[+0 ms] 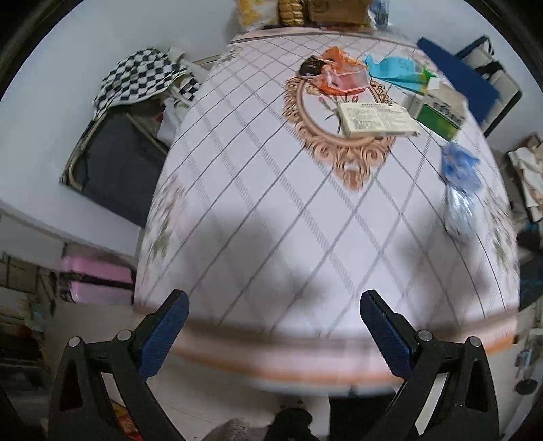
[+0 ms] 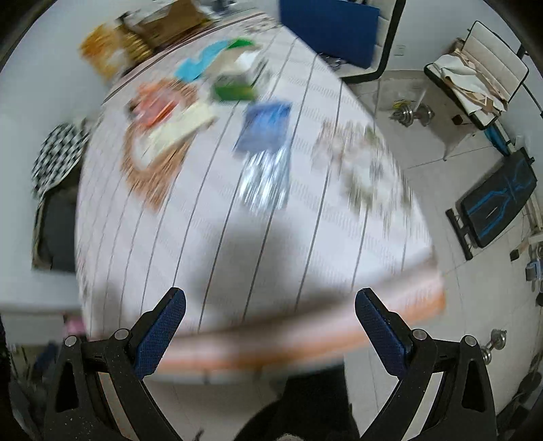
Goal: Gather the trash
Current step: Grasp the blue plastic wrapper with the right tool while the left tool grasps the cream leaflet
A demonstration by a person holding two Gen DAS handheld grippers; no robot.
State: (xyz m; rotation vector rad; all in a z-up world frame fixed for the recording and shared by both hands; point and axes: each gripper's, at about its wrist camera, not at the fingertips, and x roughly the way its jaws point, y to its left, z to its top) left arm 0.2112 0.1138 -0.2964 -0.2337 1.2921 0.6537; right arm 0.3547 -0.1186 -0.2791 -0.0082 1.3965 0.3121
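Trash lies on a table with a white checked cloth point(image 1: 271, 210). An orange wrapper point(image 1: 339, 73), a cyan bag point(image 1: 397, 69), a cream flat box point(image 1: 376, 118), a green-white carton point(image 1: 437, 110) and a blue-silver foil wrapper point(image 1: 460, 183) lie at its far side. In the blurred right wrist view the foil wrapper point(image 2: 266, 152), cream box point(image 2: 180, 130) and green carton point(image 2: 237, 84) show too. My left gripper point(image 1: 274, 302) is open and empty over the near edge. My right gripper point(image 2: 270, 298) is open and empty over the near edge.
A checkered cloth point(image 1: 142, 79) over a dark case stands left of the table. A pink suitcase point(image 1: 96, 280) sits on the floor at left. Snack bags point(image 1: 288, 12) lie at the far end. Chairs point(image 2: 475, 71), dumbbells point(image 2: 412, 112) and a bench point(image 2: 499, 200) stand right.
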